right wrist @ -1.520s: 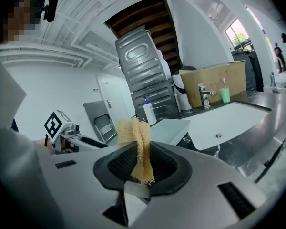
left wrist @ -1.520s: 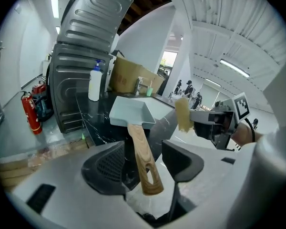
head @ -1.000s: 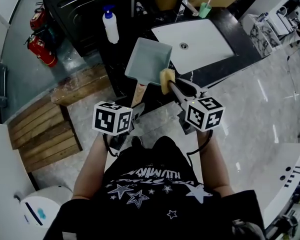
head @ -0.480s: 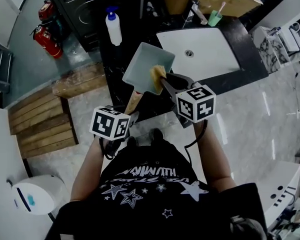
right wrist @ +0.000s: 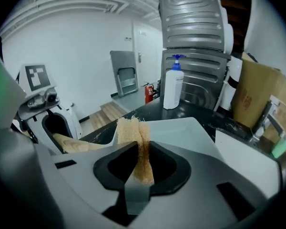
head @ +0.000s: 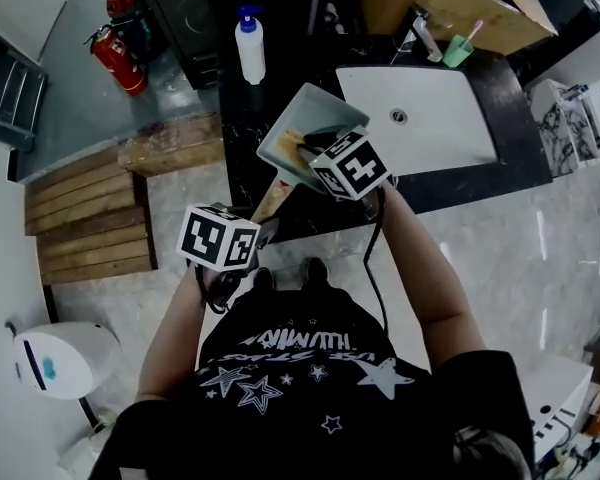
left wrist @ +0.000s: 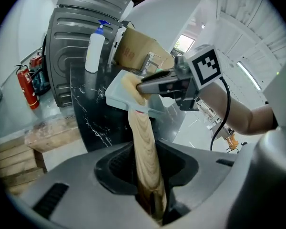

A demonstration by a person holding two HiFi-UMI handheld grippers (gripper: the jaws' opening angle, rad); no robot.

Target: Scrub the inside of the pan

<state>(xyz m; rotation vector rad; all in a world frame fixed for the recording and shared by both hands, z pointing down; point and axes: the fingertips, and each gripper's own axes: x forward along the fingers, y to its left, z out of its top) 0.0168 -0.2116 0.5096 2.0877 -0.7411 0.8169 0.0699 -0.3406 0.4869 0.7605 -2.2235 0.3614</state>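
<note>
- The left tool (left wrist: 150, 175) is clenched on the pan's wooden handle (left wrist: 143, 142); its jaws have just been closing, and the handle runs straight up out from between them to the pan (head: 320, 116).
- The pan is square, pale grey-blue and tipped on a slant; it sits over the front edge of the black bench (head: 242, 108), just beside the white sink (head: 430, 118).
- The right tool (right wrist: 140, 168) is grasping a yellow fibrous sponge (right wrist: 131, 130); the sponge stands on edge, pinched between the jaws with its frayed end poking out ahead of them.
- From the head view, the right tool reaches in over the pan's near side; the sponge lies on the pan's inner face at the handle end, close to the rim.
- The two tools are near each other, the right one above and beyond the left.
- A white pump bottle (head: 249, 53) stands on the bench behind the pan, apart from it.
</note>
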